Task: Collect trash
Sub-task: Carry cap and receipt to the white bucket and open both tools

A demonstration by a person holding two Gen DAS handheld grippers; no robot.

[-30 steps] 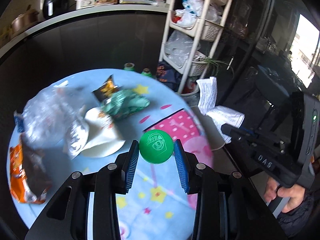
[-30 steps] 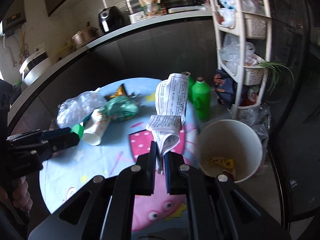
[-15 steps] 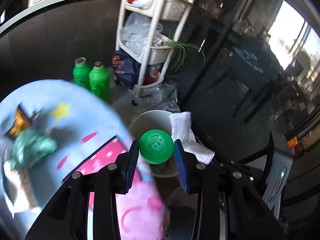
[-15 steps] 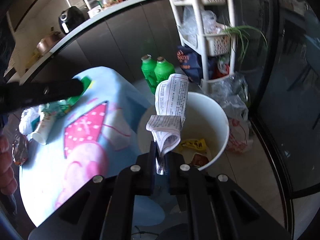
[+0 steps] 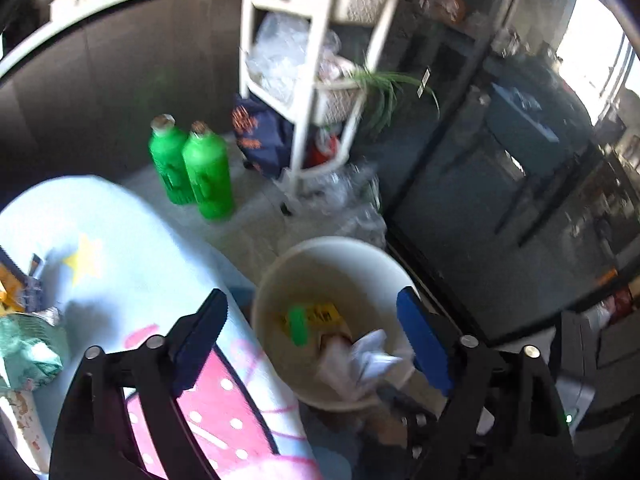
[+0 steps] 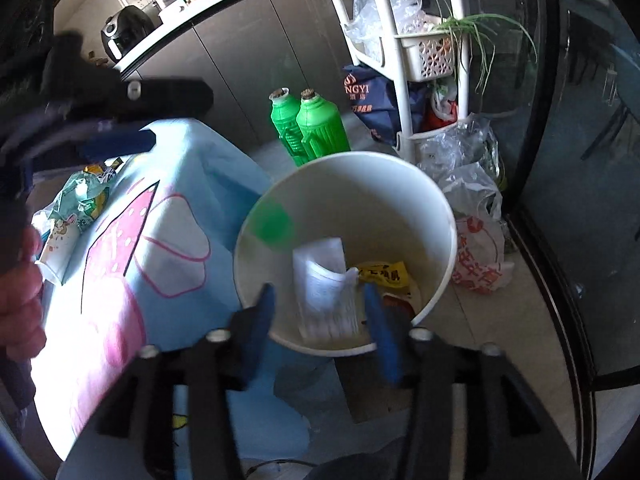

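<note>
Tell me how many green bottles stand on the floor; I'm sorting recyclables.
2. One green bottle stands nearer the table's edge; the other green bottle touches it on the side toward the white shelf rack, behind the bin. More may be hidden behind the table.

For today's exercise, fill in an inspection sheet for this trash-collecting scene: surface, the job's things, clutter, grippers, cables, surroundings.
Surface: round table under a light blue cartoon cloth.
Job's things: white bin on the floor beside the table; folded paper and a blurred green ball inside its rim, yellow wrapper at the bottom.
Clutter: green snack bag and paper cup on the table.
Grippers: left gripper and right gripper over the bin, jaws opening, gripping nothing.
Cables: nothing seen.
Surroundings: two green bottles, white rack, plastic bags.
</note>
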